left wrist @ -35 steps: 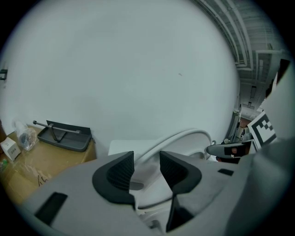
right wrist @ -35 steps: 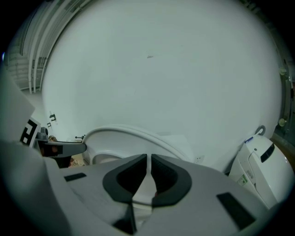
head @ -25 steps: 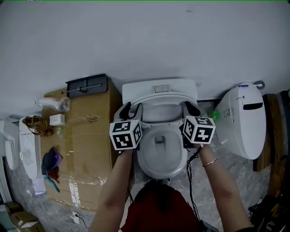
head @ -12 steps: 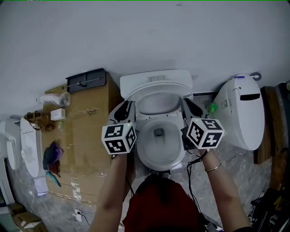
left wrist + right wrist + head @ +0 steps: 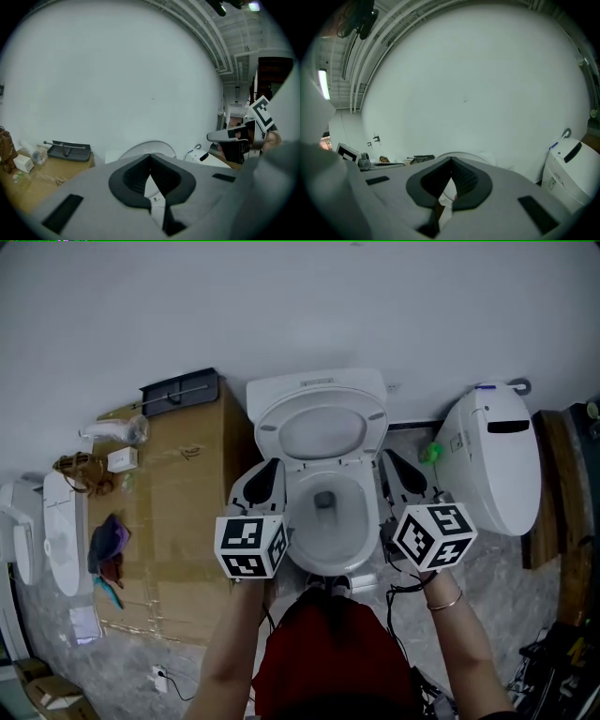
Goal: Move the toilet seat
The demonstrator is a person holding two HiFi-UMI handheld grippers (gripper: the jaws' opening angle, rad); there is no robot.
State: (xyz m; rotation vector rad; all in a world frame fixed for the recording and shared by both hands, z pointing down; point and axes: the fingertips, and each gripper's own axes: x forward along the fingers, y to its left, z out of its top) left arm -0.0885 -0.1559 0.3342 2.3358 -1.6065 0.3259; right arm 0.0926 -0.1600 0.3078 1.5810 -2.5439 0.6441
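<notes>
Looking down from the head view, the toilet seat (image 5: 322,432) is seen flipped up and leaned back against the cistern (image 5: 317,382) at the white wall, so the bowl (image 5: 349,521) below it is left uncovered. The left claw (image 5: 273,466) is held just off the bowl's left rim and the right claw (image 5: 388,457) just off its right rim. Both are pointed toward the wall and kept clear of the seat. In the left gripper view the left claw (image 5: 150,157) is shown with its jaws just closed, tips pressed together and nothing caught between them. Only the white curve of the raised seat (image 5: 151,146) can be made out past the tips. Same deal in the right gripper view: the right claw (image 5: 451,162) has just been pulled shut, pads met at the tip and nothing gripped, with the seat's arc (image 5: 466,154) peeking over it. Left of the toilet a cardboard box (image 5: 183,521) is parked on the grey floor, and a black tray (image 5: 183,393) is laid along its back edge by the wall. A second white toilet (image 5: 497,474) is stood off to the right.
</notes>
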